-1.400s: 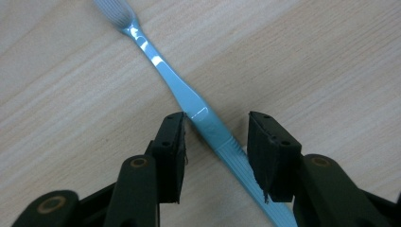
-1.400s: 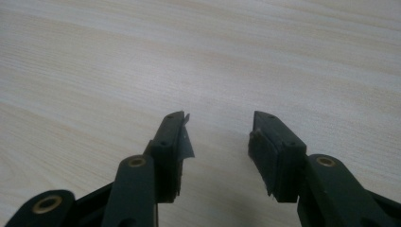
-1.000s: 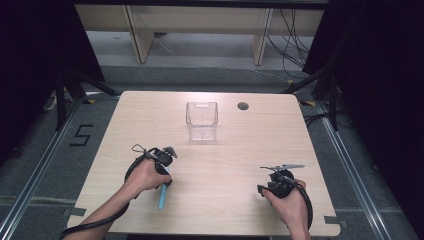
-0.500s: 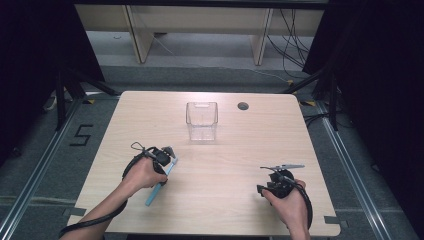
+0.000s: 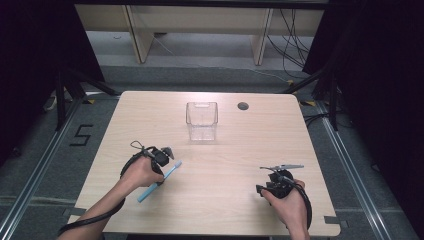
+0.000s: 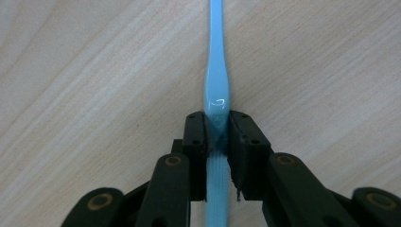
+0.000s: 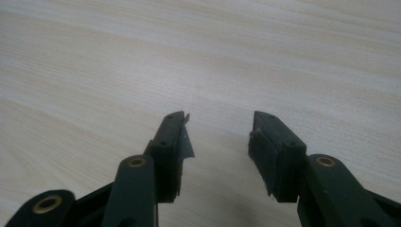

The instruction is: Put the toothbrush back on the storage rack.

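The left claw [image 6: 217,137], clenched on a blue toothbrush [image 5: 159,176], has swung it from upright to slanting toward the tabletop's [image 5: 240,200] near-left corner; right claw [image 7: 217,142] gapes empty.

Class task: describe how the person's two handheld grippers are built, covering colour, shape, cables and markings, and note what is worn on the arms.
Both the left gripper and right gripper are black, with two blocky, flat-faced fingers on hinged links joined by brass-coloured pivot rivets. A black cable loops from each. The right gripper carries a grey plate on top. The forearms are bare, with no sleeves in view.
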